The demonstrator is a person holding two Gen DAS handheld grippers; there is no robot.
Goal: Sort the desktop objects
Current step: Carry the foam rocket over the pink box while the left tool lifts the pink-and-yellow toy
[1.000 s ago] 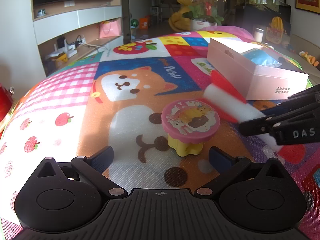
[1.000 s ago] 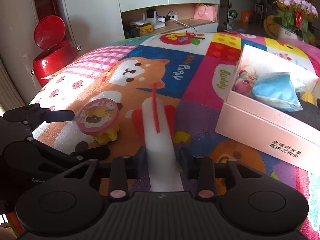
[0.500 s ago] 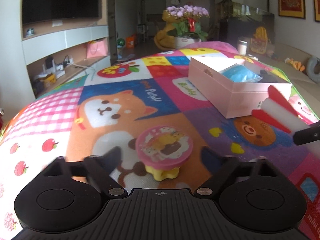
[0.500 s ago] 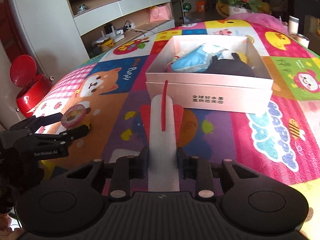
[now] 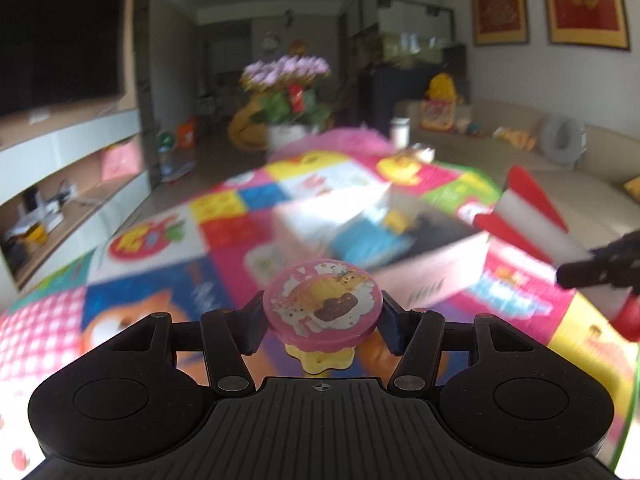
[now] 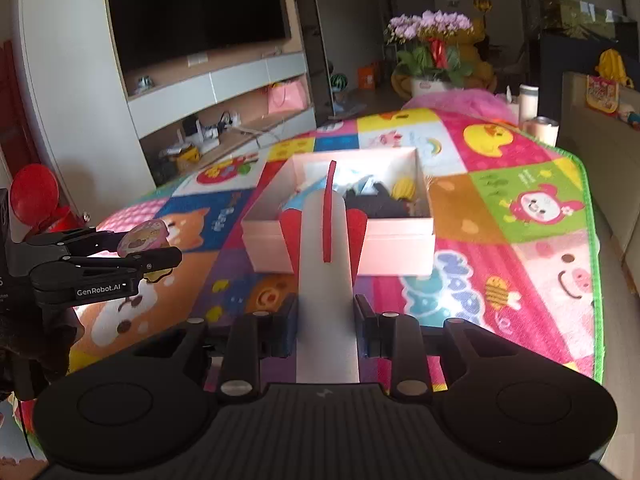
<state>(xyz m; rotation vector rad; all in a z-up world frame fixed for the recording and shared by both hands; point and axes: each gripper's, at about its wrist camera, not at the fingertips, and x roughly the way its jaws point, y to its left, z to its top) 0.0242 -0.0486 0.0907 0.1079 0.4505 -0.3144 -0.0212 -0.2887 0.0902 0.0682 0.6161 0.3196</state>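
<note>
A: Start with your left wrist view; what is your left gripper doing?

B: Its jaws have just been closing, and now they pinch the pink round toy by its disc, yellow base hanging below, lifted off the colourful mat; ahead sits the pink box, blurred, with something blue and something dark inside; at the right edge you see your right gripper holding the red-and-white foam plane.

A: And your right wrist view?

B: Your right gripper is clamped on the foam plane, its nose pointing at the box; the box is open on the bench; it holds a blue item, a black item and a small yellow one, though the plane hides part of the inside; your left gripper is at the left, well apart from the box, with the pink toy between its fingers.
</note>
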